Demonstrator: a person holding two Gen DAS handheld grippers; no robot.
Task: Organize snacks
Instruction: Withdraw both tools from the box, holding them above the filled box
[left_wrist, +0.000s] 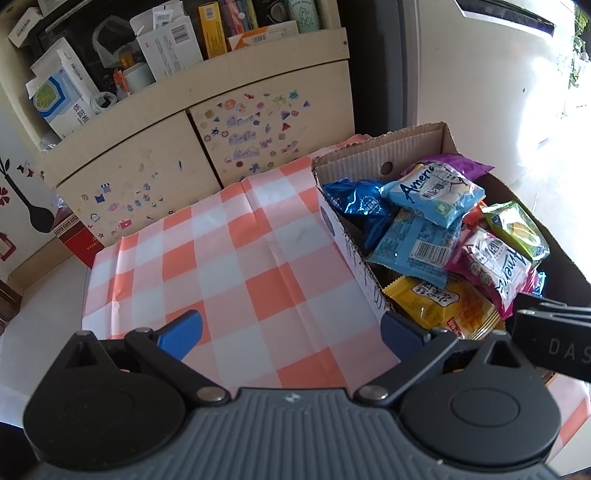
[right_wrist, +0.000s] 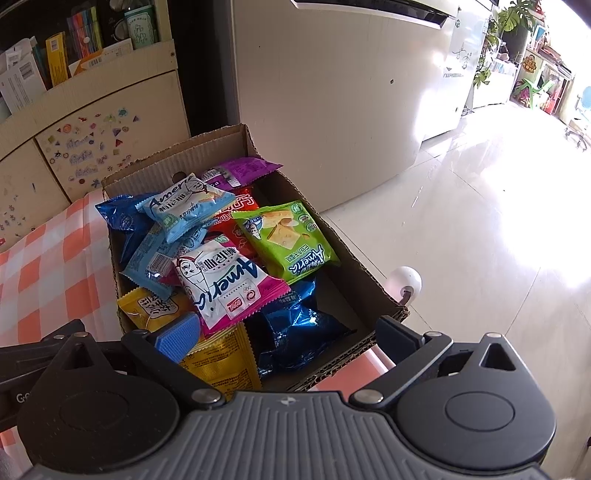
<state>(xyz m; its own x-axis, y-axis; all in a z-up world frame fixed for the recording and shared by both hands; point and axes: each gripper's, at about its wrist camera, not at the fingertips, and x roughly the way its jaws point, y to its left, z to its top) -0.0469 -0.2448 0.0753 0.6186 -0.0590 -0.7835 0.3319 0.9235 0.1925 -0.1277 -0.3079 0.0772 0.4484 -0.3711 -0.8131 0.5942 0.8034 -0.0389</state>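
A cardboard box (right_wrist: 177, 158) (left_wrist: 413, 138) sits at the right end of the table, filled with several snack packets: light blue (right_wrist: 184, 206) (left_wrist: 436, 192), dark blue (left_wrist: 358, 203) (right_wrist: 295, 332), green (right_wrist: 288, 236) (left_wrist: 517, 229), pink-and-white (right_wrist: 225, 284) (left_wrist: 495, 262), yellow (left_wrist: 439, 302) (right_wrist: 221, 358), purple (right_wrist: 240, 168). My left gripper (left_wrist: 290, 334) is open over the checked cloth, its right finger against the box's left wall. My right gripper (right_wrist: 288, 334) hangs open above the box's near end, nothing between its fingers.
An orange-and-white checked cloth (left_wrist: 236, 251) covers the table. A beige cabinet (left_wrist: 155, 147) with stickers and a cluttered shelf stands behind. A pale appliance (right_wrist: 332, 92) and glossy floor (right_wrist: 480, 221) lie to the right. A white knob (right_wrist: 404, 280) sits by the box's right side.
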